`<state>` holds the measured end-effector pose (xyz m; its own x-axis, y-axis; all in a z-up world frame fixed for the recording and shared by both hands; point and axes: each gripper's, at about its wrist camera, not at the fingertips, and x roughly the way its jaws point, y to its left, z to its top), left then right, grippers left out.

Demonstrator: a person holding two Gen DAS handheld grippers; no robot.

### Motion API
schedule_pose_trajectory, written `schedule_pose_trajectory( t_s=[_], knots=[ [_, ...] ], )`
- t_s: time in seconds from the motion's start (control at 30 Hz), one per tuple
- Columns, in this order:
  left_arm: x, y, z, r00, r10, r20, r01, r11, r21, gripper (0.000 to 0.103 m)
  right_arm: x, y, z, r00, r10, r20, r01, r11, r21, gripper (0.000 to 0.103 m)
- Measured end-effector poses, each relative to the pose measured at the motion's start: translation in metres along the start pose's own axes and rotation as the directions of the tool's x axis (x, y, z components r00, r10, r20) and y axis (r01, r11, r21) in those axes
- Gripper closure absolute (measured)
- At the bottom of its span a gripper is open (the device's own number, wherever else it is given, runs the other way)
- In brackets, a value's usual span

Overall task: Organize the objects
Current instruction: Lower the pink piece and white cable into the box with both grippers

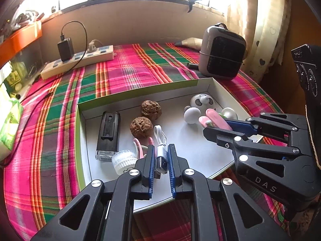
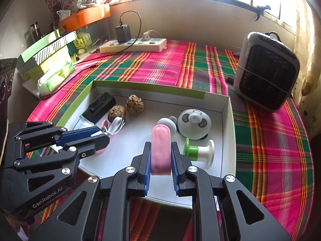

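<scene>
A shallow white box with green outer walls (image 1: pixel 140 90) (image 2: pixel 226 108) lies on a plaid cloth. In it are a black lighter-like case (image 1: pixel 108 132), two walnuts (image 1: pixel 141 126) (image 2: pixel 135 104), a white ridged cap (image 1: pixel 122 160), a panda toy (image 2: pixel 194 123) and a green-and-white spool (image 2: pixel 198 153). My left gripper (image 1: pixel 161 160) is shut on the plug of a white USB cable (image 1: pixel 160 140). My right gripper (image 2: pixel 160 156) is shut on a pink oblong case (image 2: pixel 160 150), held over the box's near right part; the case also shows in the left wrist view (image 1: pixel 217 119).
A small grey fan heater (image 2: pixel 266 70) stands right of the box. A power strip (image 1: pixel 80 60) with a black charger and cable lies at the far left. Green packets and boxes (image 2: pixel 52 60) are stacked at the left edge. A wall and window run behind.
</scene>
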<state>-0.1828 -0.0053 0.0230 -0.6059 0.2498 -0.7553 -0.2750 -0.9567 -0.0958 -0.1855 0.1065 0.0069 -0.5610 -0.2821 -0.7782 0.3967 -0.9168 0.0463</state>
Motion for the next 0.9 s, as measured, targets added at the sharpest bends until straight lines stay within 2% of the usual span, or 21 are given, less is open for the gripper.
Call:
schedule_pose_trajectory(
  t_s=[0.3, 0.9],
  knots=[
    [0.006, -0.002, 0.004, 1.0, -0.006, -0.006, 0.006, 1.0, 0.004, 0.092, 0.013, -0.003, -0.002, 0.999, -0.001, -0.035, 0.001, 1.0, -0.003, 0.084],
    [0.009, -0.003, 0.007, 1.0, -0.004, -0.013, 0.004, 1.0, 0.002, 0.091, 0.019, -0.003, -0.003, 0.999, 0.005, -0.046, -0.005, 1.0, -0.004, 0.084]
  ],
)
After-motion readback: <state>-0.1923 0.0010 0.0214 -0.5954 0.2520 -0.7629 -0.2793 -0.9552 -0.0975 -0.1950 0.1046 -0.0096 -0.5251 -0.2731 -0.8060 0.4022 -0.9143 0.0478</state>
